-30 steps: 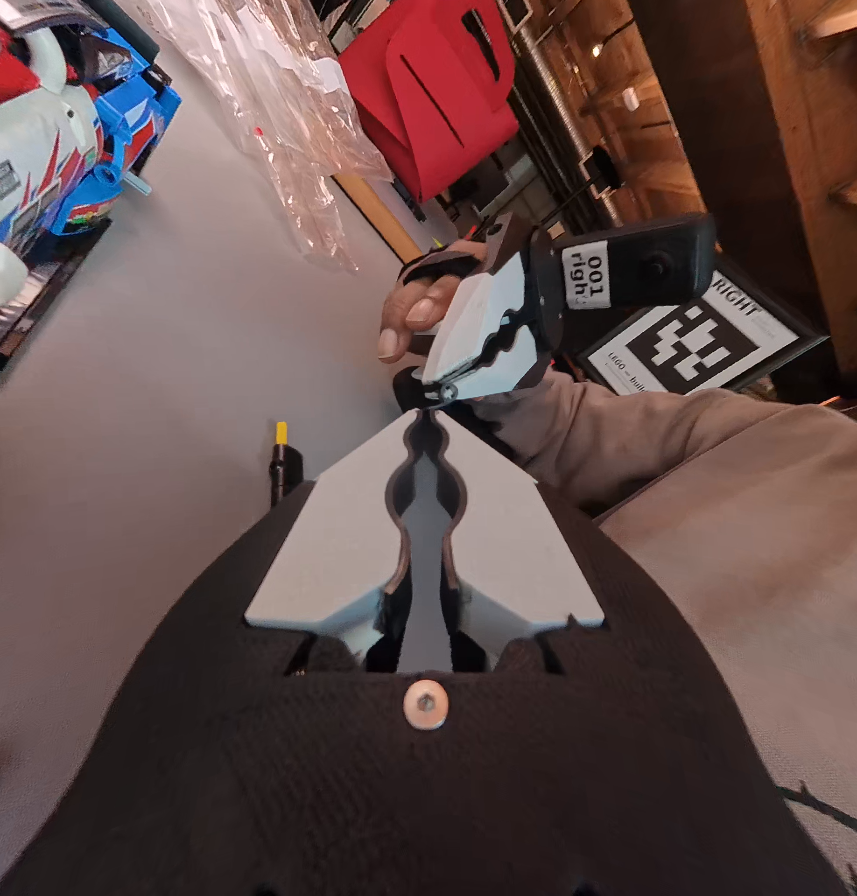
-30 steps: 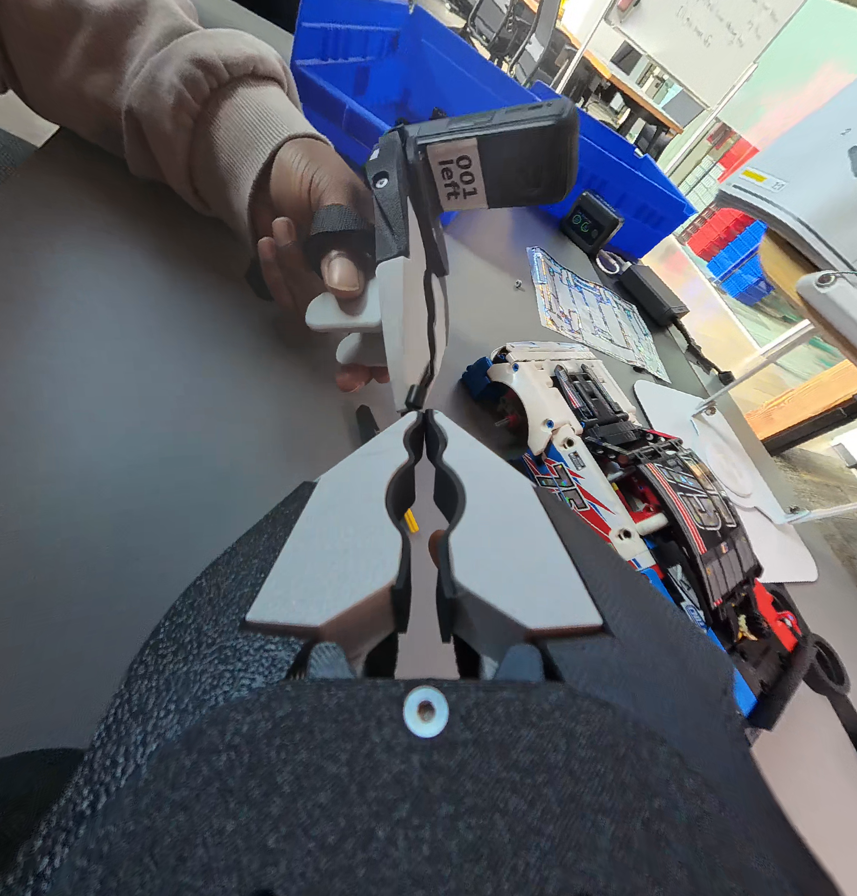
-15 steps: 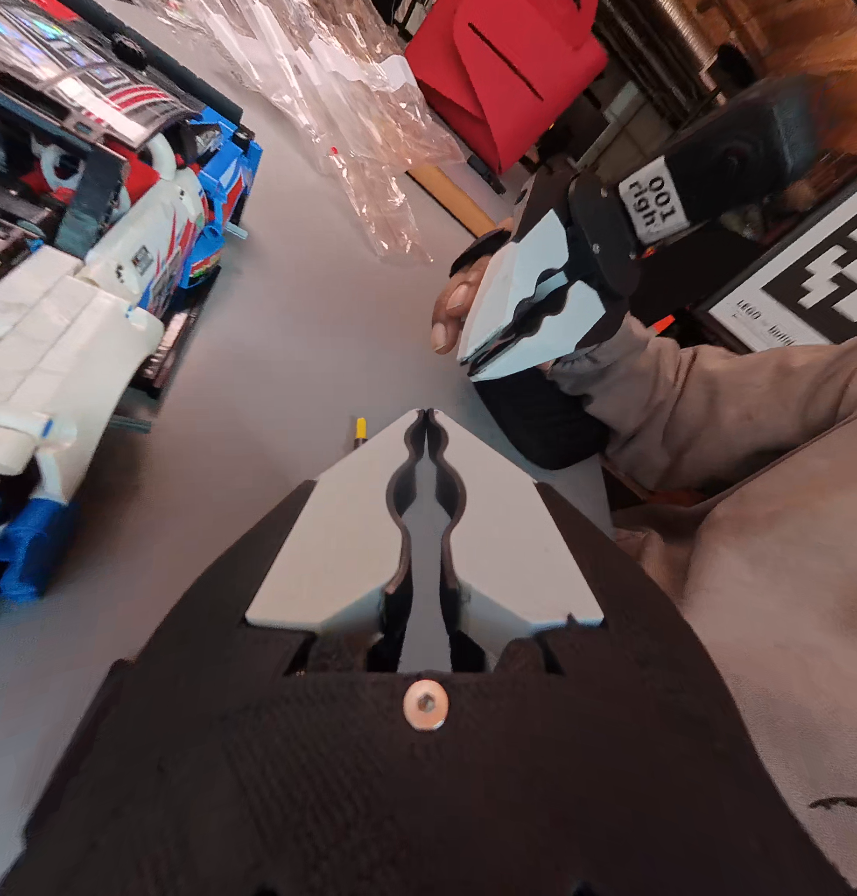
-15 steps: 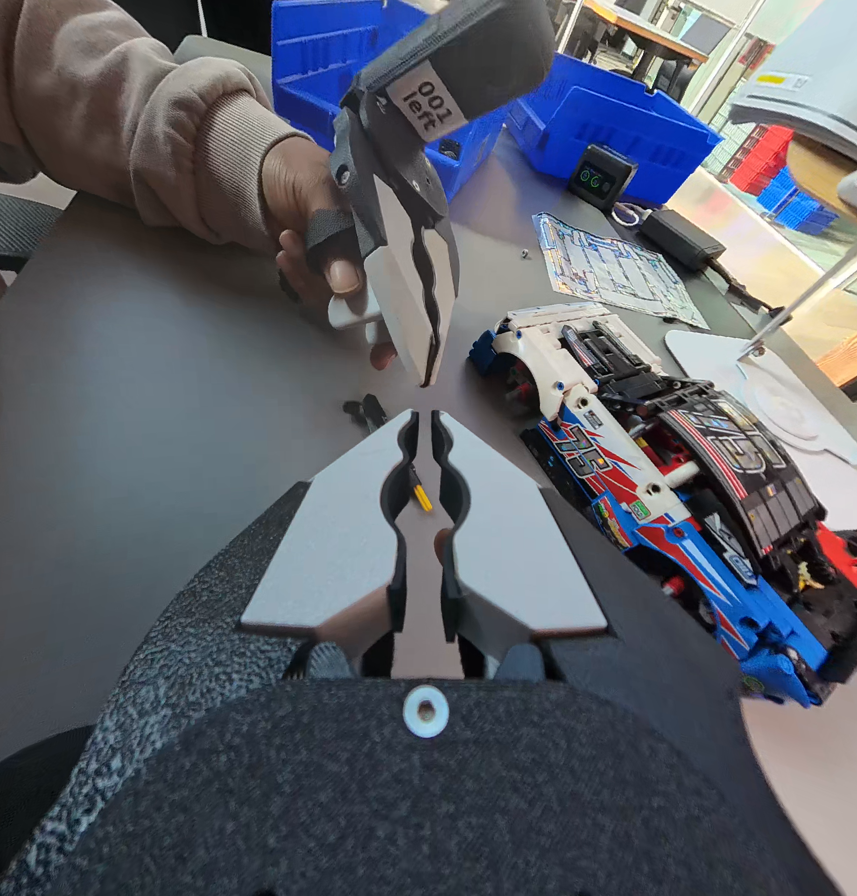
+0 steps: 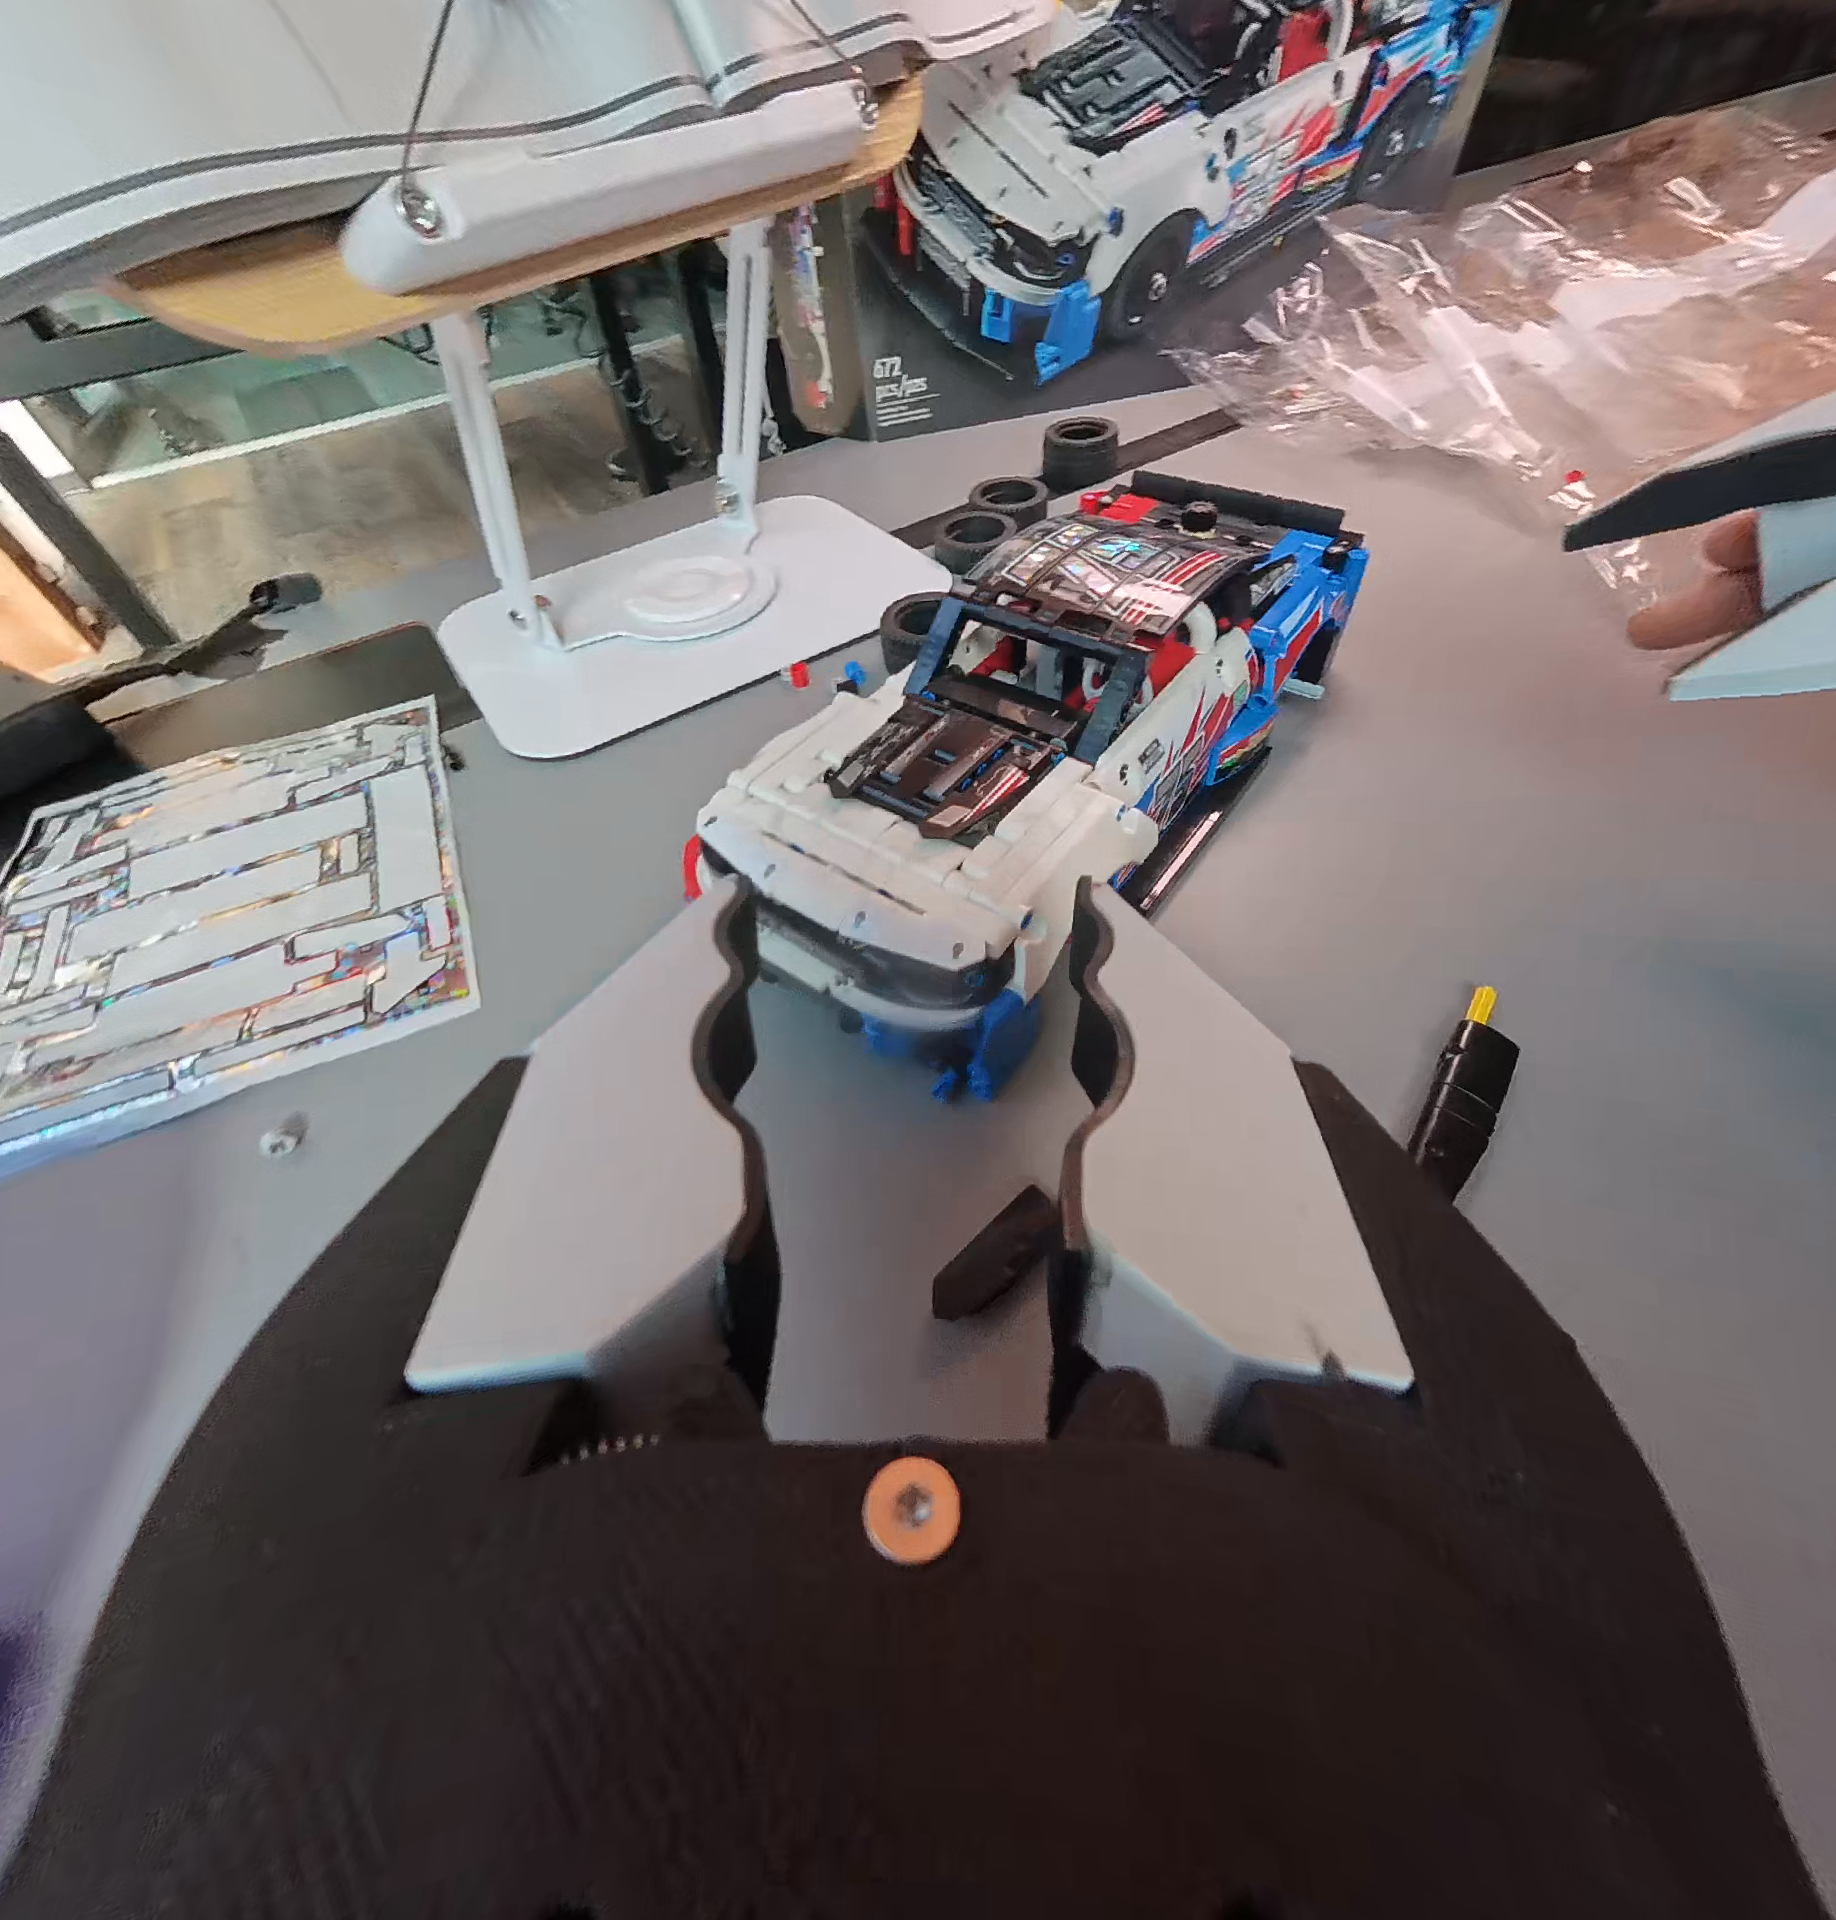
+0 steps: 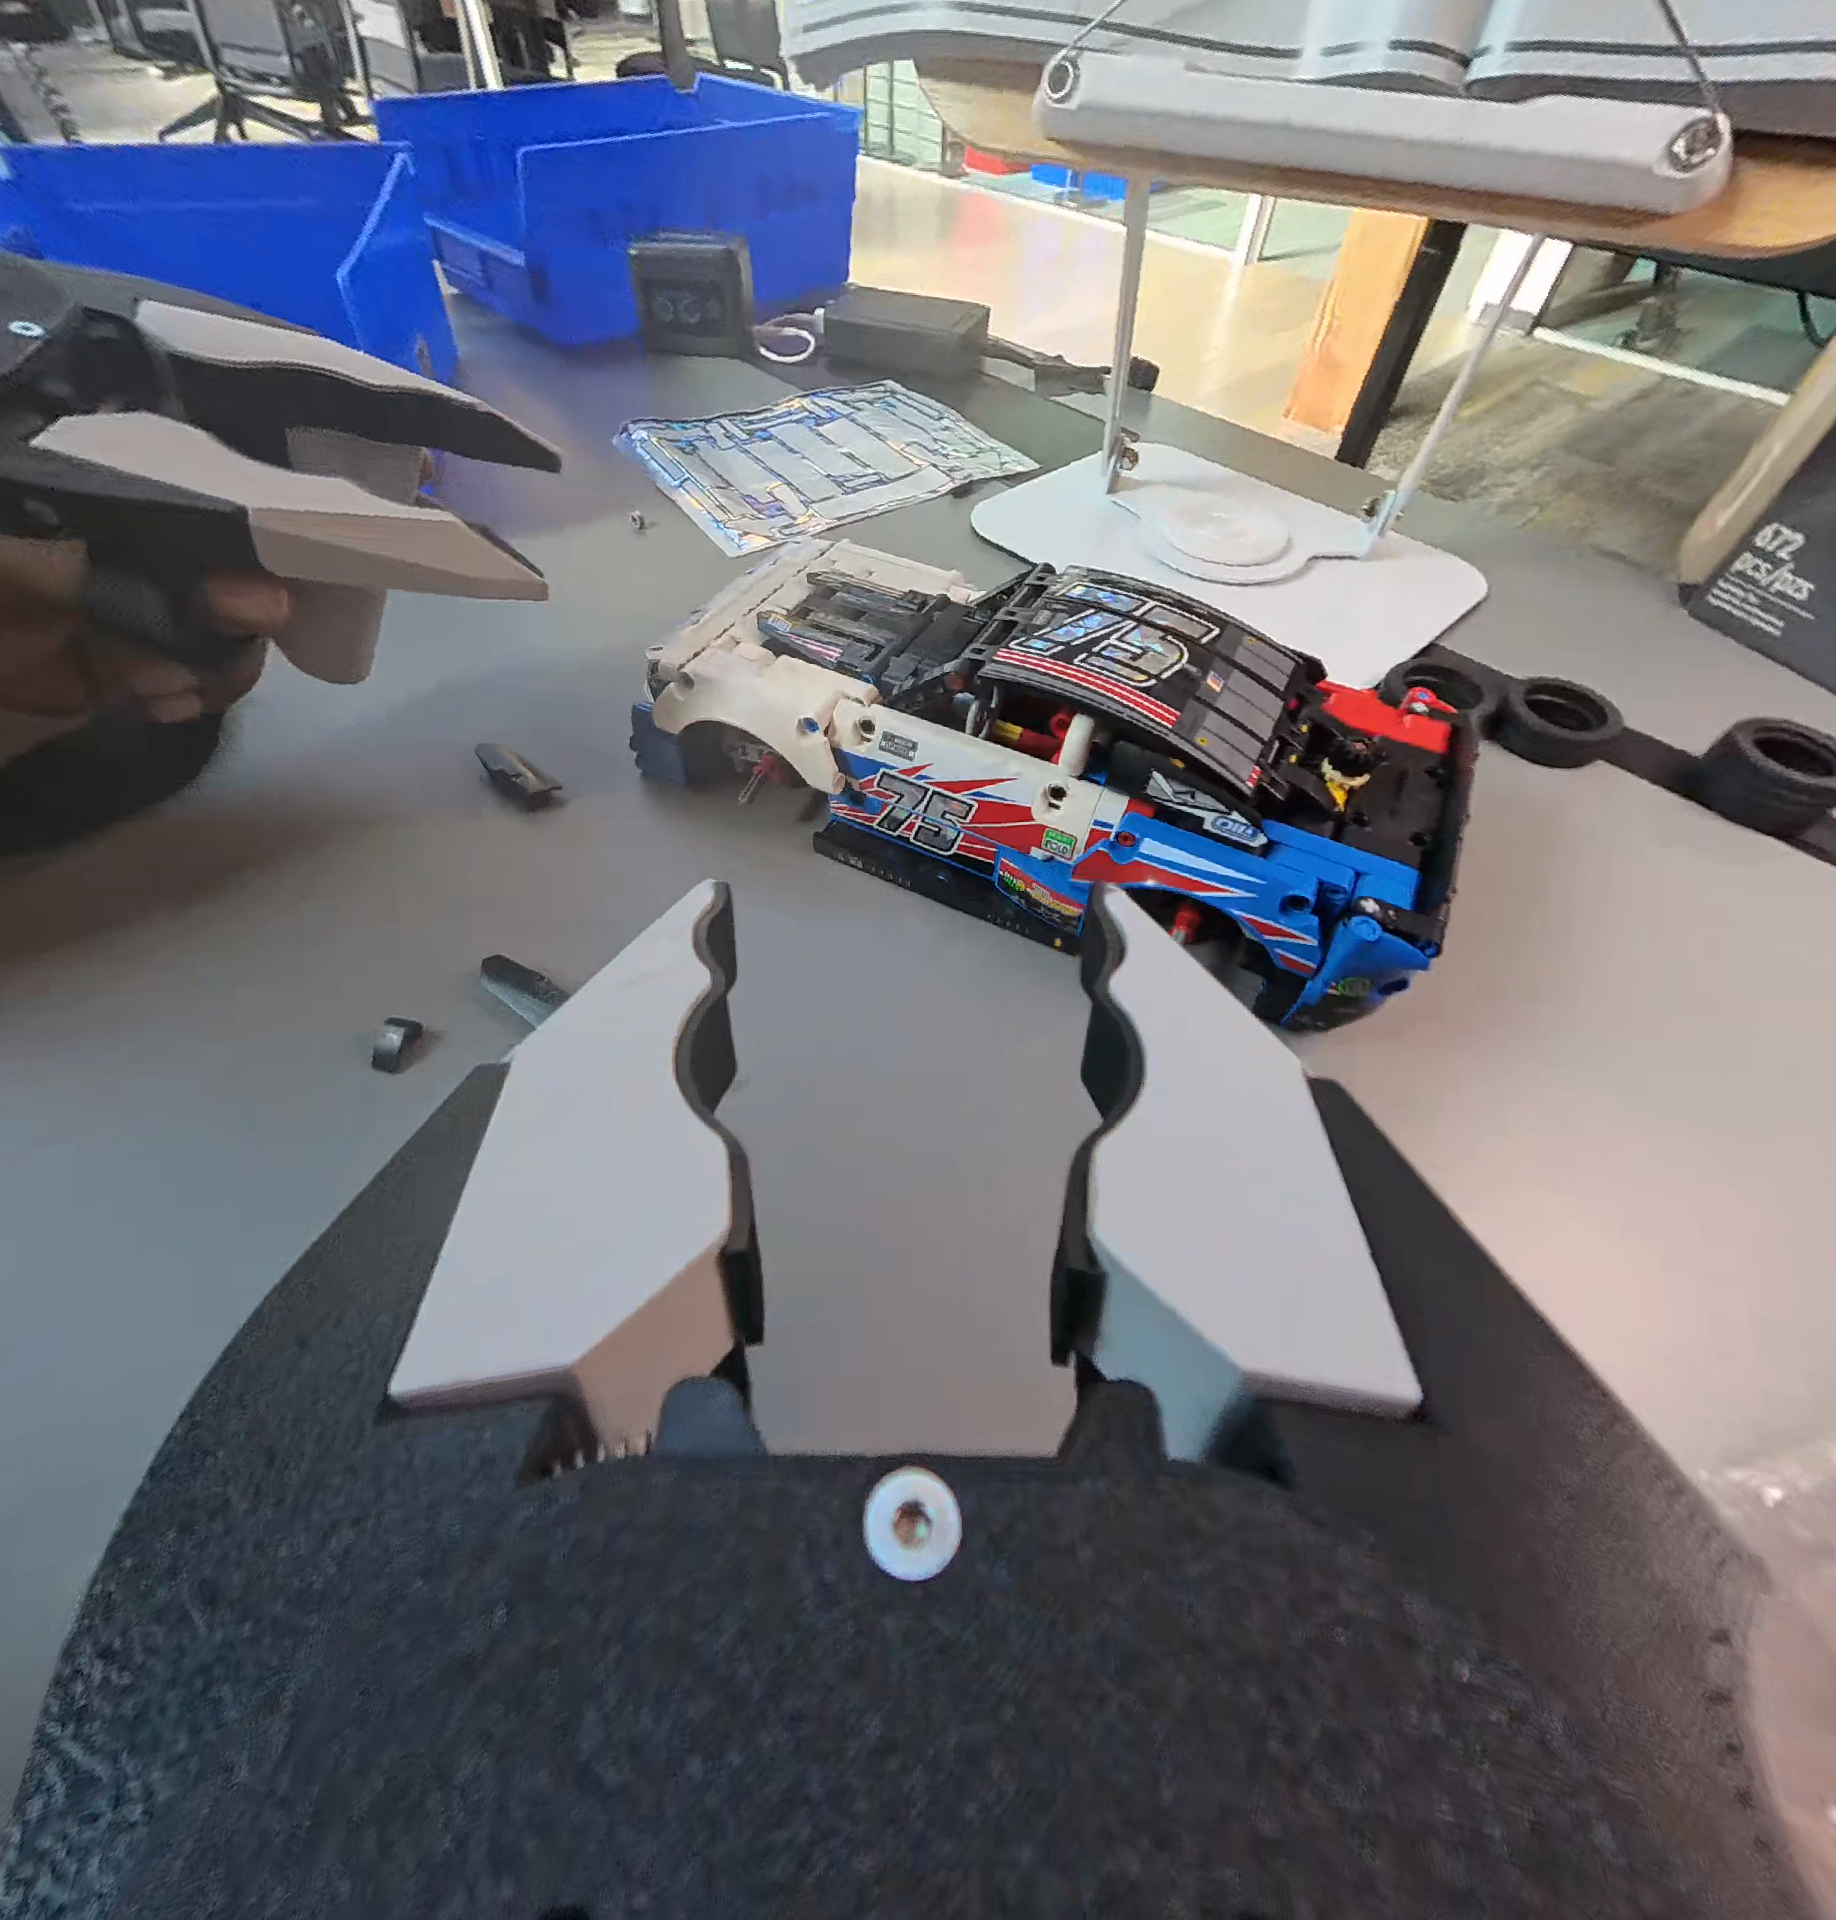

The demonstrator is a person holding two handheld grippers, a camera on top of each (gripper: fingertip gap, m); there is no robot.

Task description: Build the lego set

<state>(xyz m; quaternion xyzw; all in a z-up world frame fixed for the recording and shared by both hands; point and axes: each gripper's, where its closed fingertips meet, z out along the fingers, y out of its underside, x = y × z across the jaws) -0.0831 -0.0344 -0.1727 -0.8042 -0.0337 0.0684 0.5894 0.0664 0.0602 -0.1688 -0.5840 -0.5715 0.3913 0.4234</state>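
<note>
Hand-held gripper, left: we log it with jaws spread wide and nothing between them, aimed at the nose of the lego car, which fills the centre of the left wrist frame. Hand-held gripper, right: likewise parted and empty, facing the car's flank at centre right of its own frame. We judge both are freed to choose the next part.

Lego car: white nose, black hood and roof, blue tail with red and white flashes, standing on the grey bench. No wheels fitted; the front arch shows a bare axle.

Loose parts: four black tyres behind the car in the upper centre; a black shaft with a yellow tip at centre right; a small black piece just beside the left gripper's right finger. Sticker sheet at centre left, lamp base behind the car.
</note>
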